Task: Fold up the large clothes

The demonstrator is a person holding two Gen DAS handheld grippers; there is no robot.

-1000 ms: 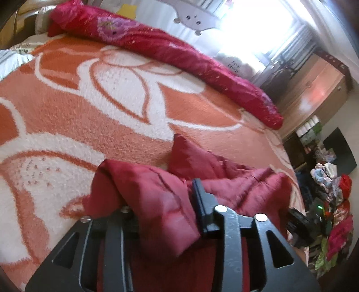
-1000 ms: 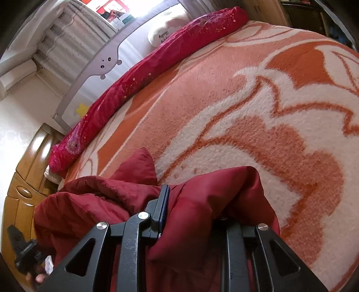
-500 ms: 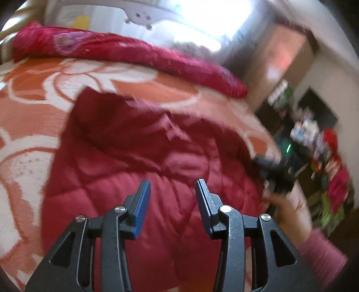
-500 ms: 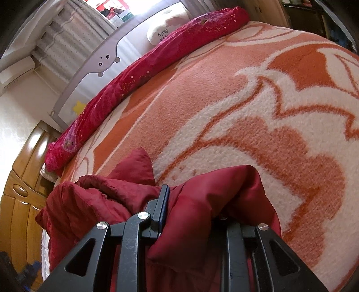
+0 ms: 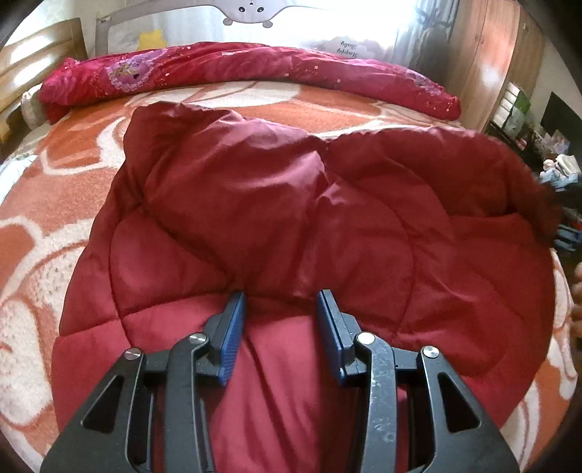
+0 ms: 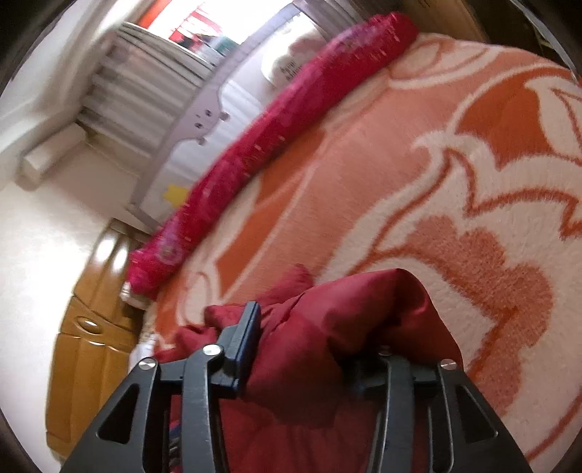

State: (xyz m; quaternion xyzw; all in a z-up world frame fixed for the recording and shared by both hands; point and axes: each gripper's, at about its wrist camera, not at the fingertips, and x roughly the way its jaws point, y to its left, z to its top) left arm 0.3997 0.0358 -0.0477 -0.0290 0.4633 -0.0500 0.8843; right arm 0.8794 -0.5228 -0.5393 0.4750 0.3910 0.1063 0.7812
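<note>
A quilted dark-red jacket (image 5: 309,225) lies spread across the orange-and-white floral blanket (image 5: 43,203) of the bed, its far edge short of the rolled pink quilt (image 5: 247,69) that runs along the grey bed rail (image 5: 251,9). The left gripper (image 5: 280,316) hovers low over the near part of the garment, its blue-padded fingers (image 5: 232,327) parted and holding nothing. The right gripper (image 6: 313,349) is clamped on a bunched fold of the jacket's fabric (image 6: 349,316), lifted clear of the blanket; its right-hand finger is buried under the cloth. A wooden cabinet (image 6: 91,349) stands beyond the bed's edge. The step in hand appears to be carrying the held portion across the body of the jacket. To do this well, the right gripper should travel in a low, even arc so the padded cloth does not balloon or drag the layer beneath, while the left gripper pins or takes the matching edge, keeping the fold line straight. Slippery shell fabric may slide from a shallow bite, so the clamp should not be eased until the fold rests flat.
</note>
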